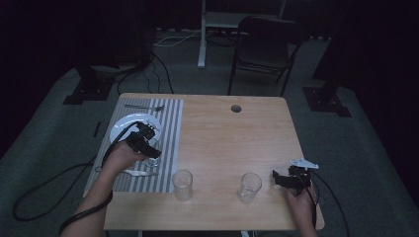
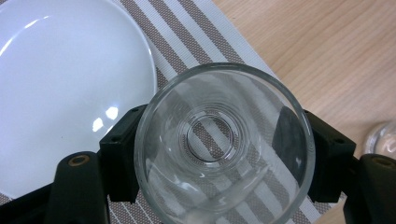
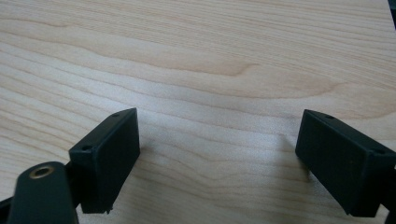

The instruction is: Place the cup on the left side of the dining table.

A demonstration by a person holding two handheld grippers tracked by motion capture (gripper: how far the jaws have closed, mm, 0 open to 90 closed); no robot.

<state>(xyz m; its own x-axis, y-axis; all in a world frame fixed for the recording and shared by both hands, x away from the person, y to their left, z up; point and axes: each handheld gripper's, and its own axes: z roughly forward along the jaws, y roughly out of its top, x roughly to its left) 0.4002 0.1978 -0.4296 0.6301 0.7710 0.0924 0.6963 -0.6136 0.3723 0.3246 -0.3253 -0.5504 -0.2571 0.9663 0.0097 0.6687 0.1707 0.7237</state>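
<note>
We see the left tool [image 2: 219, 154] clamped on a glass [image 2: 224, 144] over the striped mat [image 2: 187, 28], beside the plate [image 2: 60, 88]. Right tool [image 3: 219, 158] wide open, empty, over the bare counter [image 3: 210, 56].

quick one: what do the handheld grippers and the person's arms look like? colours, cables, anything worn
Both are black. The left gripper trails a black cable that loops onto the floor. The right gripper has a grey three-cornered plate on top and a black cable of its own. Each has two flat, rectangular black pads with small screw holes, and a brass-coloured fastener near the base. Forearms show no sleeves; a dark strap or cable crosses the left forearm.
</note>
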